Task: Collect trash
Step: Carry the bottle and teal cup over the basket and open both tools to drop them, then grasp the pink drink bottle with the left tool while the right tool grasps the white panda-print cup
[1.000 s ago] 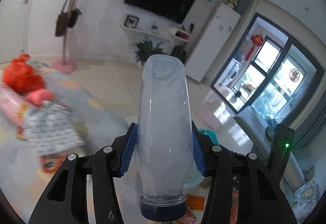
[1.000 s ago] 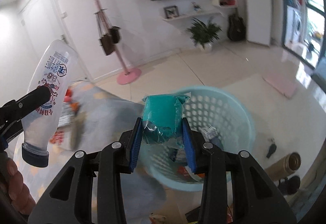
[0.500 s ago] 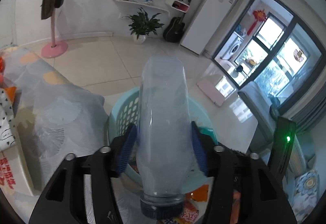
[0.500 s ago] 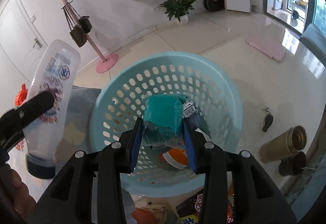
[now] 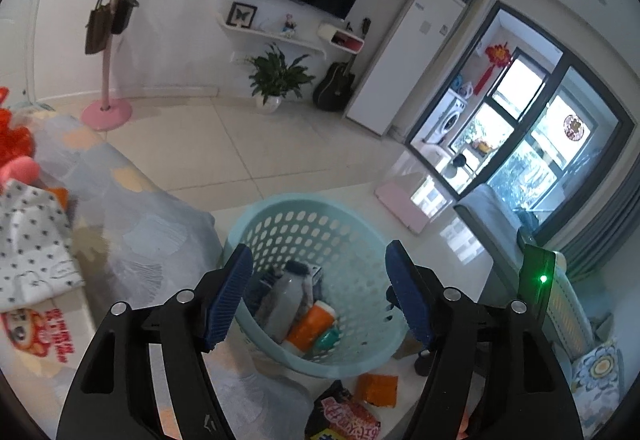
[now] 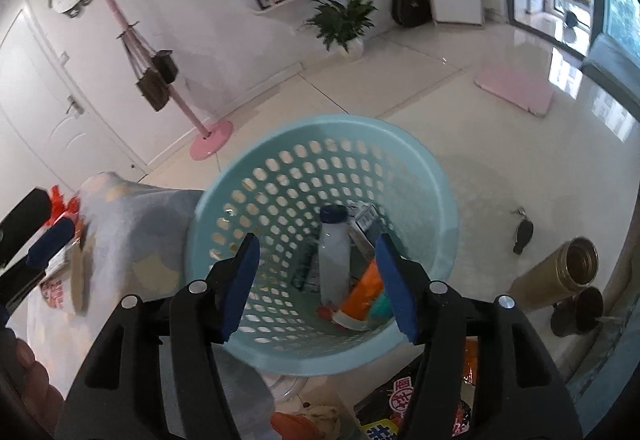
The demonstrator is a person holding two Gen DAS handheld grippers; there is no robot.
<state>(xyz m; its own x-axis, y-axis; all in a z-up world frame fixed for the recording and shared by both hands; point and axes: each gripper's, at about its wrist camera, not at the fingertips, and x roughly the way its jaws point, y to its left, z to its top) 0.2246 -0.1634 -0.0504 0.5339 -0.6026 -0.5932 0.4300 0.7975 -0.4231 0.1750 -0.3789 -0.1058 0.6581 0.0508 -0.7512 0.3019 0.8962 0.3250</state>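
Both grippers, left [image 5: 318,294] and right [image 6: 316,282], hang over the basket [image 6: 432,176], jaws opening, empty; bottle [image 6: 334,264] lies inside; wrappers below cut off.

Both grippers letting go over the basket

The left gripper [image 5: 318,296] and right gripper [image 6: 318,288] are opening, now empty; the clear bottle [image 6: 334,264] and teal packet [image 6: 382,306] are lying inside the turquoise basket [image 6: 400,144].

Opening, empty left claw [image 5: 316,292] above bottle [image 5: 285,300] in basket [image 5: 304,205].
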